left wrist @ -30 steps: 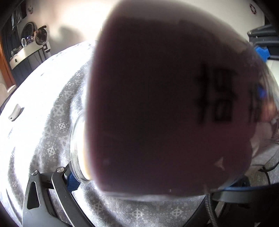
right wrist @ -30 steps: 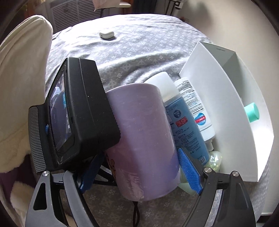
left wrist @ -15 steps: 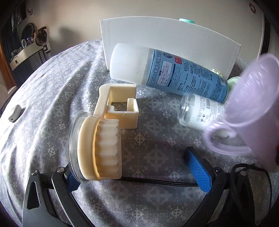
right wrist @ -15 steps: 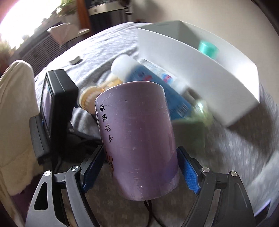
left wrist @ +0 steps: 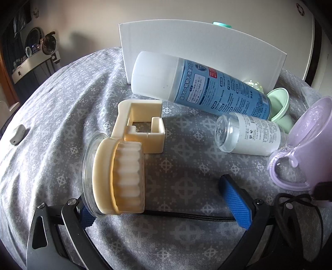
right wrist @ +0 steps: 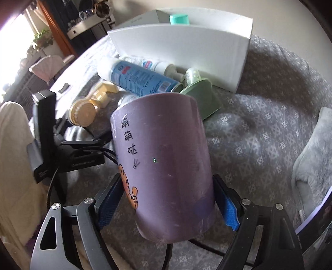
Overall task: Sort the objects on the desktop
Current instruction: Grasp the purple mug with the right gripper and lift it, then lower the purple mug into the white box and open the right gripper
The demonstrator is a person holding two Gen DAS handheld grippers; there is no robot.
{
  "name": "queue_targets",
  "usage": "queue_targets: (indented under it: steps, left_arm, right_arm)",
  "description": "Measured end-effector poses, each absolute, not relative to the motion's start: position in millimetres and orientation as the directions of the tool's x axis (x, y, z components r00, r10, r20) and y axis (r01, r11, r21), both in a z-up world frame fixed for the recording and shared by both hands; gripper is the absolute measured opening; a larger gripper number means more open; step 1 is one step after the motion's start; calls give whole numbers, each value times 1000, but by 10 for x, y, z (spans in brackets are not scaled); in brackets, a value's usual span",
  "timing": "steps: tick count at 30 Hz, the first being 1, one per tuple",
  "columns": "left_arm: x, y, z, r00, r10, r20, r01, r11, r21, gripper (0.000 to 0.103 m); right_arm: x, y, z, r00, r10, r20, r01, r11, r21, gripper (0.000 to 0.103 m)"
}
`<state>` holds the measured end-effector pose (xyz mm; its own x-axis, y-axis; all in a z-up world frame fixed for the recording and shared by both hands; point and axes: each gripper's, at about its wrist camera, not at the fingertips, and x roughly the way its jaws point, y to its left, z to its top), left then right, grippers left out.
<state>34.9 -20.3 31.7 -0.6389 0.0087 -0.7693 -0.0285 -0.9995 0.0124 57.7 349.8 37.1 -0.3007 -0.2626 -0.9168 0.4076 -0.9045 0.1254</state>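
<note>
My right gripper [right wrist: 168,205] is shut on a purple mug [right wrist: 164,166] and holds it above the grey patterned tablecloth; the mug also shows at the right edge of the left wrist view [left wrist: 307,145]. My left gripper [left wrist: 164,199] is open, with a cream ribbed jar lid on a clear disc [left wrist: 116,176] against its left finger. A blue spray can [left wrist: 207,87], a small white bottle [left wrist: 249,135], a cream plastic frame [left wrist: 141,124] and a green cup [left wrist: 280,103] lie before a white box [left wrist: 199,49].
A teal cap [right wrist: 179,19] shows inside the white box [right wrist: 186,47]. A small grey item [left wrist: 17,135] lies far left on the cloth. A grey fluffy cloth [right wrist: 311,162] lies at the right. A black cable [left wrist: 186,216] runs between the left fingers.
The purple mug blocked the left wrist view a second ago; my right gripper has lifted it and carried it to the right. The left gripper has stayed still.
</note>
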Motion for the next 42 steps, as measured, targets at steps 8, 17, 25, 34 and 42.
queue_targets:
  steps: [8,17,25,34,42]
  left_arm:
    - [372,-190,314,-639,9,-769,-29,-1000,13,103]
    - [391,-194,305,-639,9,-769,-29,-1000,12,103]
    - [402,-216,302,-639,9,-769,-29,-1000,12,103]
    - [415,-234,300,-640,9,-769,-29,-1000,12,103]
    - [435,-241,302,-640,9,-769,-29,-999,12,103]
  right_arm:
    - [415,3403,342,-308,-289,-906,359,-918,171,82]
    - [592,3918,1229,-566,-456,-687,242,-888,390,80]
    - [-206,3712,1878,-795,-257,-550,25,-919,394,80]
    - [-1122,3530,1555,-745,-99,-659,-181,-921,344,80]
    - [-1210,3479,1207,-702,-27,-712,-202,-951,235,81]
